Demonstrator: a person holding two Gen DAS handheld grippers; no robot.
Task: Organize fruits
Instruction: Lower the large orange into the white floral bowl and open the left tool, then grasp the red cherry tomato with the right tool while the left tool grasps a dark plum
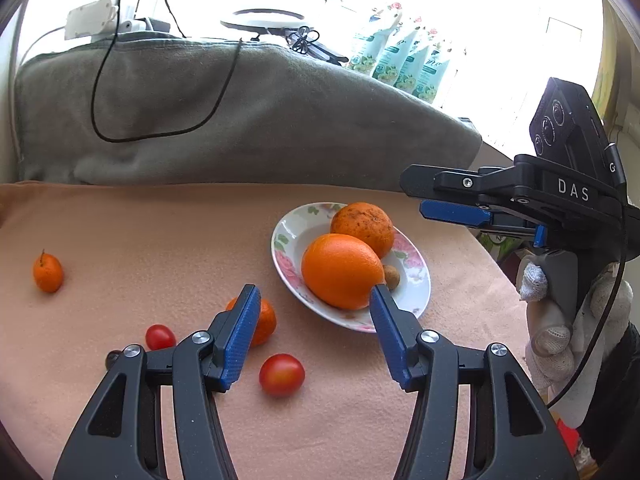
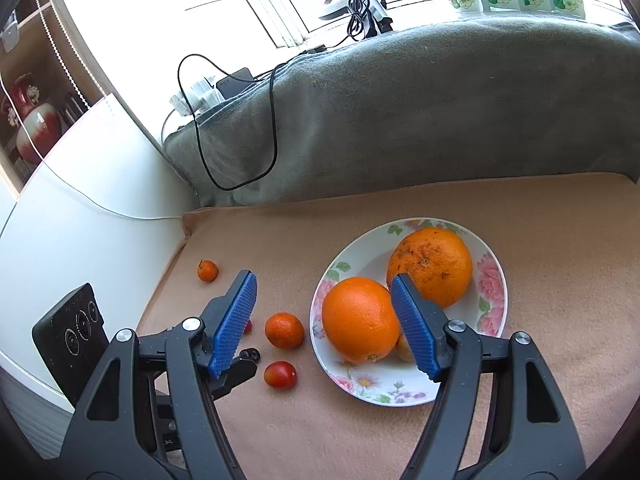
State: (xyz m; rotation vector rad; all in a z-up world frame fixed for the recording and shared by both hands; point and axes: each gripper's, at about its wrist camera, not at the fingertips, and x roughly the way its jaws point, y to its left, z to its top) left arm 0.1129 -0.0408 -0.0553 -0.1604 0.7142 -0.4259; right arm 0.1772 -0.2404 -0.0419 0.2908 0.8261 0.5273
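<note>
A flowered plate [image 1: 416, 280] [image 2: 490, 280] on the peach cloth holds a smooth orange [image 1: 342, 270] [image 2: 360, 318], a speckled orange [image 1: 364, 228] [image 2: 432, 264] and a small brown fruit [image 1: 392, 276] [image 2: 404, 348]. On the cloth lie a mandarin [image 1: 264, 320] [image 2: 285, 330], two cherry tomatoes [image 1: 282, 374] [image 1: 160, 337] [image 2: 280, 375] and a small tangerine [image 1: 48, 272] [image 2: 207, 271]. My left gripper [image 1: 312, 332] is open and empty above the cloth beside the plate. My right gripper [image 2: 324, 324] is open and empty above the plate's left side; it also shows at the right of the left wrist view [image 1: 452, 204].
A grey blanket-covered bank [image 1: 240, 120] [image 2: 440, 112] with a black cable [image 1: 100, 120] rises behind the cloth. A white wall [image 2: 80, 208] borders the cloth's left edge. Green pouches [image 1: 400, 60] and a ring light [image 1: 268, 20] stand behind the bank.
</note>
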